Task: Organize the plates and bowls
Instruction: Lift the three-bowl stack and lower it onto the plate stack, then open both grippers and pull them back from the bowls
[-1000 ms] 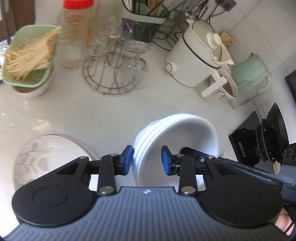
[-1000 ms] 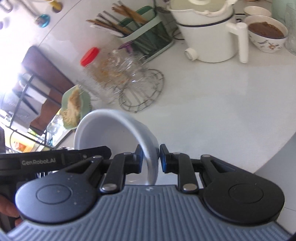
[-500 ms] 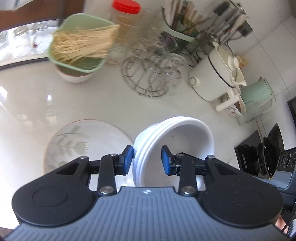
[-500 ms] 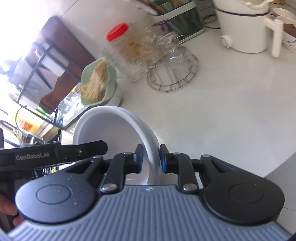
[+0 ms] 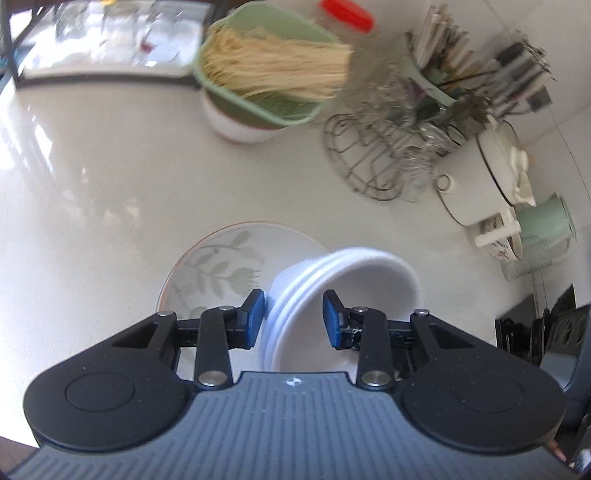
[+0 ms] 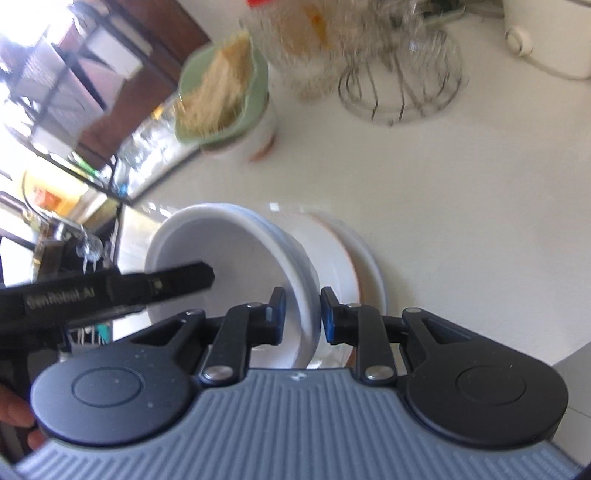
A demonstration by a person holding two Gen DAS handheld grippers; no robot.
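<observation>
A stack of white bowls (image 5: 354,291) is held between both grippers above the counter. My left gripper (image 5: 293,319) is shut on one side of the stack's rim. My right gripper (image 6: 303,314) is shut on the opposite rim of the same stack (image 6: 229,266). A floral-patterned plate (image 5: 221,269) lies on the counter just left of and below the bowls. In the right wrist view it (image 6: 365,273) shows behind the bowls. The left gripper's finger (image 6: 147,286) crosses the bowl's mouth there.
A green strainer of dry noodles (image 5: 269,77) sits on a white bowl at the back. A wire rack with glasses (image 5: 384,155), a red-lidded jar (image 5: 347,18), a utensil holder (image 5: 476,70), a white pot (image 5: 491,177) and a green kettle (image 5: 546,225) stand to the right.
Both grippers have carried the bowl stack left across the counter. The floral plate has come from the left to just beside and under the bowls.
</observation>
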